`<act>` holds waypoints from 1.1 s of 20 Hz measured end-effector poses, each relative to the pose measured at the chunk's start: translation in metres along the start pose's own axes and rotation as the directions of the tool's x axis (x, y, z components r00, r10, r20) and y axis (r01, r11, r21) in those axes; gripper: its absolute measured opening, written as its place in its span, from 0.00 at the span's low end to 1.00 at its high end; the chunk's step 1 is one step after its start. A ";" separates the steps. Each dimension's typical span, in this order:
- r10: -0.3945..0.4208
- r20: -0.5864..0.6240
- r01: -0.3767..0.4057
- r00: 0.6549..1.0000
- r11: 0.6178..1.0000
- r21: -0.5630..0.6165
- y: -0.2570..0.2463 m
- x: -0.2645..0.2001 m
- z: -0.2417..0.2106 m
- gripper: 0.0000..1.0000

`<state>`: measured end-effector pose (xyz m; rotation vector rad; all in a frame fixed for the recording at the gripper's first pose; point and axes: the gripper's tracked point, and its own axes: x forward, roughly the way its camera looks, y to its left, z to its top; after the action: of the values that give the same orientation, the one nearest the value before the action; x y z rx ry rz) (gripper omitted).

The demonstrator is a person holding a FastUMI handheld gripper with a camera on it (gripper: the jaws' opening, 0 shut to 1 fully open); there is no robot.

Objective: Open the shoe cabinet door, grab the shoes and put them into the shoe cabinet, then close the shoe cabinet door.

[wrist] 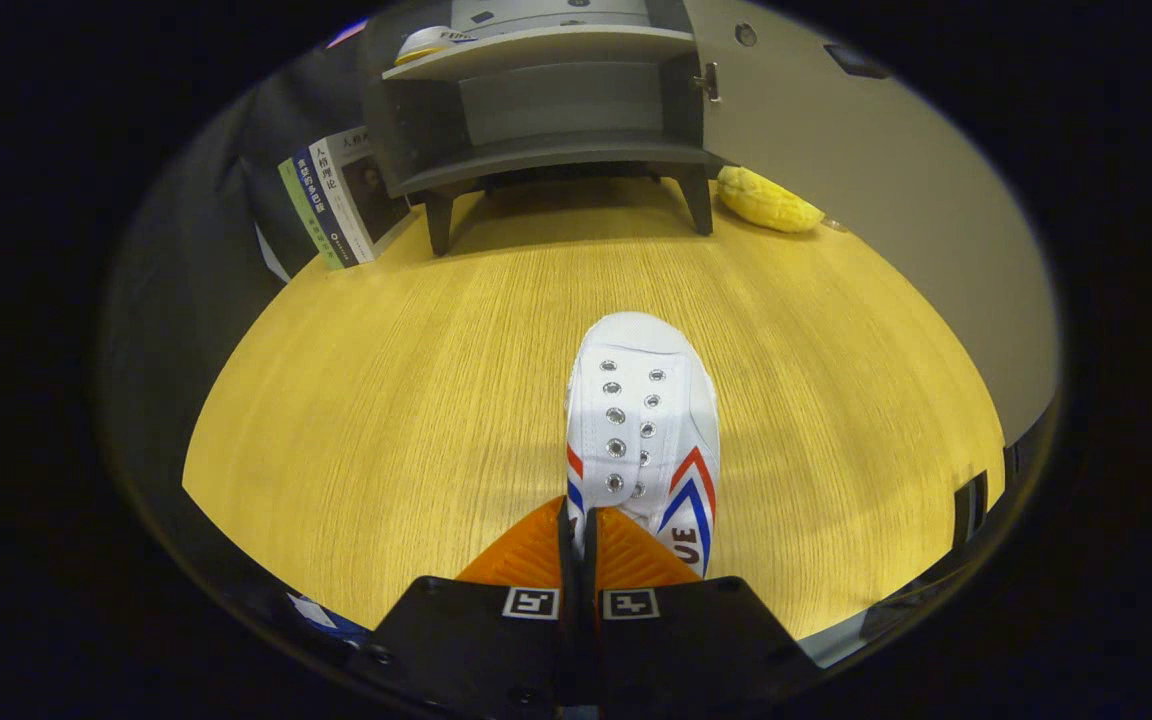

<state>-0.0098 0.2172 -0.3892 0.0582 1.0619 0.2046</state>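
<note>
A white shoe [644,420] with red and blue chevrons points away from me toward the cabinet, over the wooden tabletop [386,400]. My gripper [577,525] is shut on the shoe's near edge, its orange fingers [526,555] pressed almost together around the thin rim. The dark grey shoe cabinet [546,110] stands on short legs at the far end of the table. Its pale door [836,170] is swung open to the right, showing the shelves. Another white shoe [428,44] lies on the upper shelf at the left.
Several books [334,200] lean against the cabinet's left side. A yellow object [768,202] lies on the table by the cabinet's right leg, under the open door. Bare tabletop stretches between the held shoe and the cabinet.
</note>
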 end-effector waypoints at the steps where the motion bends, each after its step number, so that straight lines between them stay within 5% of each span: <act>1: -0.009 0.013 0.009 1.000 1.000 0.002 0.001 -0.002 0.003 0.02; 13: 0.014 0.132 -0.020 0.991 0.999 0.045 0.012 -0.047 0.060 0.02; 22: 0.059 0.350 -0.065 0.935 0.998 0.006 0.036 -0.098 0.165 0.01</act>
<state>0.0830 0.2419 -0.2196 0.1389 0.7069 0.2323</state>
